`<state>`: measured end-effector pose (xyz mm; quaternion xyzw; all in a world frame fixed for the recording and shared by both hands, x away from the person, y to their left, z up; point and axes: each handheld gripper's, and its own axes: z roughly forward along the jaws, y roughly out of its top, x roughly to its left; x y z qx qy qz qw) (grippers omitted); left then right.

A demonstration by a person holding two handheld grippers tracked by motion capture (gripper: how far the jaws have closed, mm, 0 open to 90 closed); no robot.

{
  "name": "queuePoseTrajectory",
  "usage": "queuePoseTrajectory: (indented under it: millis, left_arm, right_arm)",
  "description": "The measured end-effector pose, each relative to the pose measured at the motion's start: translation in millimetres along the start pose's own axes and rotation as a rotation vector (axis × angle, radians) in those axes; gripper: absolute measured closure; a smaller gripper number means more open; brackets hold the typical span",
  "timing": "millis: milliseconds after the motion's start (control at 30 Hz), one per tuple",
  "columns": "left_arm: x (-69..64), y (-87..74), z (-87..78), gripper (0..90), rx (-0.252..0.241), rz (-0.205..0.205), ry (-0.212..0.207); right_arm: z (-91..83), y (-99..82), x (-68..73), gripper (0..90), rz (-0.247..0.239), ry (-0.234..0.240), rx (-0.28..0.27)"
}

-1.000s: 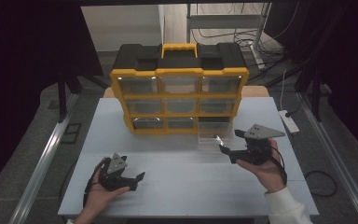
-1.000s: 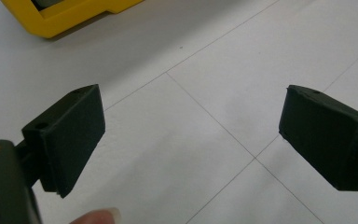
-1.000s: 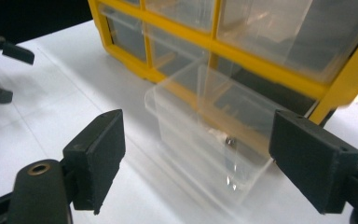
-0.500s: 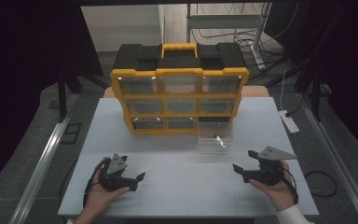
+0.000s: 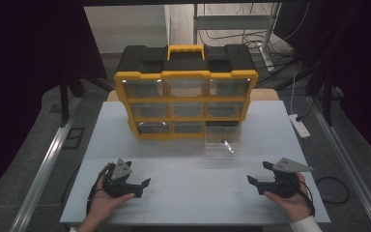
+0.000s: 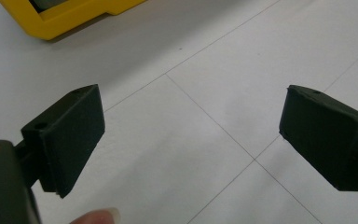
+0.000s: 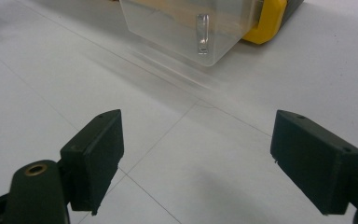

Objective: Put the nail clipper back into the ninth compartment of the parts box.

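Drawer [image 5: 223, 137], clear plastic, sticks out of the yellow organizer [image 5: 186, 99] at its bottom-right slot. Right gripper [image 5: 260, 180], jaws wide apart, empty, sits well short of the organizer, drawer straight ahead; nearer than left gripper [image 5: 142, 187], also spread, empty.

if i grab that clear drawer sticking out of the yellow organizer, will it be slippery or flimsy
The clear drawer looks like thin, glossy plastic, so it is probably light, stiff and somewhat slippery under a claw. It seems to hold at most one small item, so a pull would likely slide it easily. Already partly out of the yellow organizer, it might tip down if drawn much further.
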<state>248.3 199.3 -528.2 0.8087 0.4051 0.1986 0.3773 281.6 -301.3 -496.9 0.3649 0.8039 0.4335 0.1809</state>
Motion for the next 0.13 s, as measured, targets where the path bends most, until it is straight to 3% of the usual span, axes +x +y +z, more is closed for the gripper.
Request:
queuePoseTrajectory:
  millis: [133]
  left_arm:
    - [0.4,0.5,-0.2,7.4,-0.003,-0.001,0.002]
  right_arm:
    - [-0.4,0.2,0.2,17.4,-0.005,-0.012,-0.002]
